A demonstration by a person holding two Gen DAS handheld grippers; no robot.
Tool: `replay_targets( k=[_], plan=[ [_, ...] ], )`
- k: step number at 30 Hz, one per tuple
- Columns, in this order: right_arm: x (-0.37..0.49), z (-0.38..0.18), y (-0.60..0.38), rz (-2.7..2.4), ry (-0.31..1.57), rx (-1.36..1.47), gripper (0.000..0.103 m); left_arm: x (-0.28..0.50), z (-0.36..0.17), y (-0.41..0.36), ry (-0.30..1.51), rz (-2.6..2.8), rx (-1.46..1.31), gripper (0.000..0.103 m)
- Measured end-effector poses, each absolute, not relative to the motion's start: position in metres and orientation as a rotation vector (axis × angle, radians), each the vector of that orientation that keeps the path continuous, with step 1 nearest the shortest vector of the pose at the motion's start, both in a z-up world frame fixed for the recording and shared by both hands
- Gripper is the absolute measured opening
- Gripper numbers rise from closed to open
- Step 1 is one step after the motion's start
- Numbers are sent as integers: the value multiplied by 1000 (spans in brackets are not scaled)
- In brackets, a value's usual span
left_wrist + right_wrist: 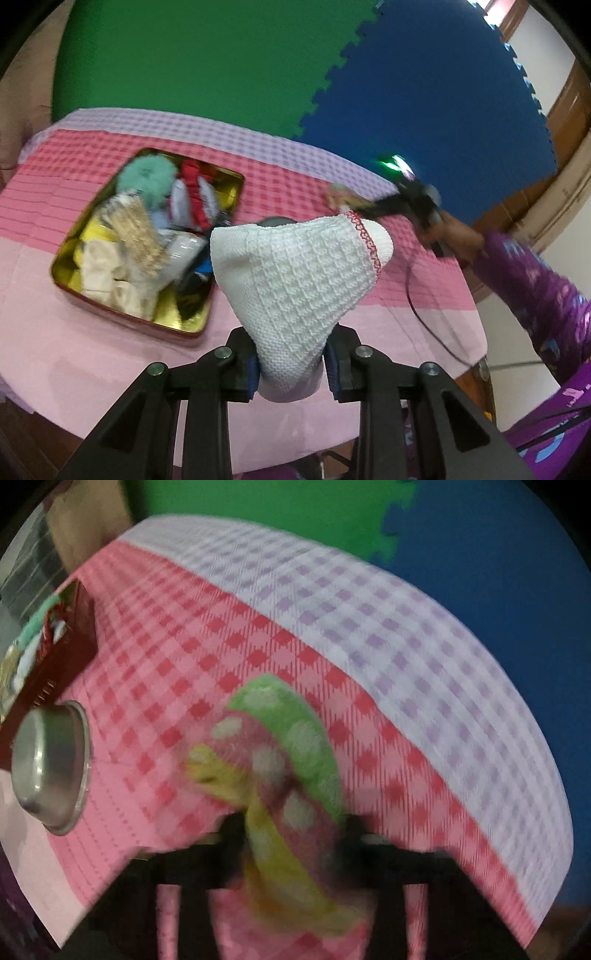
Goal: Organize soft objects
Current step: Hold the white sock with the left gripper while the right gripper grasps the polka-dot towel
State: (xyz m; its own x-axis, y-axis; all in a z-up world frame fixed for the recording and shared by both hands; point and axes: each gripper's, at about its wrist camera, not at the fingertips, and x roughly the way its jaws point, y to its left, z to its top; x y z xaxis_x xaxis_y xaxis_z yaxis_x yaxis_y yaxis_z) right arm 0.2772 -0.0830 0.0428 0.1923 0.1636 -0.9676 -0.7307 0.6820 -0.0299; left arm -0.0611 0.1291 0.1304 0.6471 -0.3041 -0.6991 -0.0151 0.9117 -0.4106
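I am looking over the pink and lilac checked cloth [295, 177] covering the table, where the gold tin [225, 295] is sitting packed with soft things. My left gripper [291, 363] is pinching a white waffle-knit sock [299, 273] above the cloth, just beside the tin. My right gripper [291, 834] is clamping a blurred pink, green and yellow spotted sock [288, 760], near a steel bowl [51, 764].

A tin [221, 177] sits on the clothed surface [74, 350], left in the left wrist view, with soft things [140, 229] piled in it. A sock [295, 280] hangs in front, right of the tin. A bowl [51, 764] lies beside the tin; another sock [288, 753] lies to the bowl's right.
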Motion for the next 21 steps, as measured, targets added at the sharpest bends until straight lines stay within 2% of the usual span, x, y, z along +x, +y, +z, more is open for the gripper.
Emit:
replay_targets(
  k=[13,21],
  plan=[
    [99,108,-190,759,1104,180,32,-25,144,154,854,-88,-189,27],
    [42,117,-209,750,1063,325,32,45,117,156,949,-31,-36,27]
  ],
)
